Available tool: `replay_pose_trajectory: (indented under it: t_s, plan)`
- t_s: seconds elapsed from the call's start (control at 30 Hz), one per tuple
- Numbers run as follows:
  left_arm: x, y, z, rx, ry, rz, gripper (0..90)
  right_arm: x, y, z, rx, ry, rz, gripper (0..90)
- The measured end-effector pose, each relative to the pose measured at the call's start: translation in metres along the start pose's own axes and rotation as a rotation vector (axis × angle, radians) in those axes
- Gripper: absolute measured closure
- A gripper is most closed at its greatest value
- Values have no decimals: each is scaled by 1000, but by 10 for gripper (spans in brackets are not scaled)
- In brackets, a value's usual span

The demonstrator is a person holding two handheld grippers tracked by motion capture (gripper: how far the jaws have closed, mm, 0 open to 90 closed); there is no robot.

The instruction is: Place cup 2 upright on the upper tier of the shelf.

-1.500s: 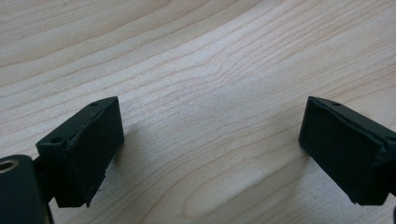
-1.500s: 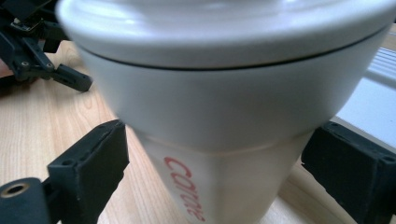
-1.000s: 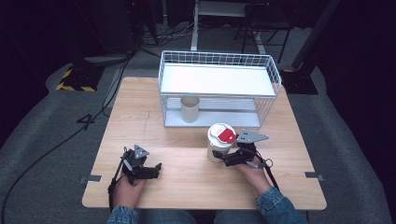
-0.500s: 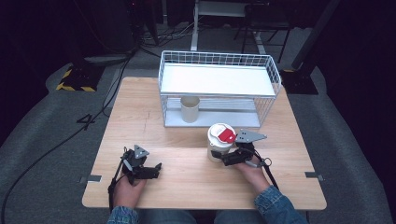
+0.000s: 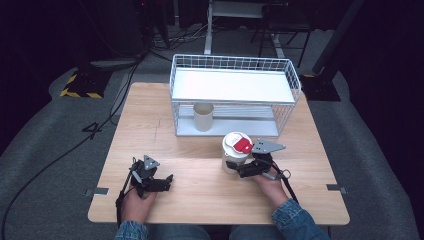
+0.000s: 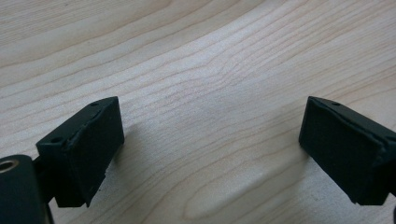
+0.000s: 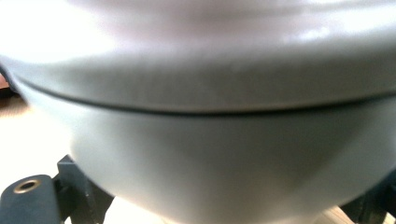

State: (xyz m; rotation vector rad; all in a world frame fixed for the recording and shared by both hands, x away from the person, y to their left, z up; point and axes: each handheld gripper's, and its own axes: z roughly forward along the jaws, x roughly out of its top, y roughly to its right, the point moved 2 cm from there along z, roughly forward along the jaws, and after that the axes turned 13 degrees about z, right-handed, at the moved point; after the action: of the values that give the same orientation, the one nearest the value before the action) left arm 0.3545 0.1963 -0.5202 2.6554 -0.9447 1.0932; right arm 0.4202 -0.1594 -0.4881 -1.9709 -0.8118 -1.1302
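Note:
A white tub (image 5: 233,152) with a red label on its lid stands on the wooden table (image 5: 150,135), right of centre. My right gripper (image 5: 232,167) reaches it from the right, and its jaws hug the tub low on its sides. Up close the tub's (image 7: 210,140) wall and lid rim are blurred, with a black jaw tip at each bottom corner. My left gripper (image 5: 167,182) rests on the table at the front left. Its jaws stand open over bare wood, with nothing between the pads (image 6: 88,149).
A white wire rack (image 5: 235,85) with a solid upper shelf stands at the back of the table. A beige cup (image 5: 203,116) sits upright on its lower level, at the left. Cables and stands crowd the dark floor behind.

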Motion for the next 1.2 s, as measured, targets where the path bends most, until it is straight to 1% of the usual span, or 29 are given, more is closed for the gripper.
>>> replay_pose_trajectory:
  t_s: [0.23, 0.33, 0.47, 0.5, 0.73, 0.87, 0.93, 1.03, 1.07, 1.17, 1.2]
  plan:
    - [0, 0, 0, 0, -1, 0, 72, 1, -1, -2, -9, 8, -2, 108]
    - [0, 0, 0, 0, 0, 0, 72, 3, -2, -4, 0, 24, -1, 109]
    - [0, 0, 0, 0, -1, 0, 72, 5, -4, -5, 2, 25, -3, 109]
    - [0, 0, 0, 0, -1, 0, 72, 8, -6, -8, 4, 26, -10, 109]
    - [0, 0, 0, 0, 0, 0, 71, 19, -13, -14, 13, 39, -13, 109]
    - [0, 0, 0, 0, -1, 0, 72, 26, -16, -17, 23, 44, 1, 110]
    - [0, 0, 0, 0, -1, 0, 71, 29, -17, -19, 22, 43, 4, 109]
    - [0, 0, 0, 0, -1, 0, 72, 32, -18, -21, 16, 44, -5, 109]
    - [0, 0, 0, 2, 0, 1, 72, 36, -19, -23, 15, 44, 0, 110]
    - [0, 0, 0, 3, 0, -1, 71, 39, -19, -25, 18, 43, 6, 110]
    - [1, 0, 0, 4, 0, -1, 72, 44, -20, -29, 17, 43, 10, 110]
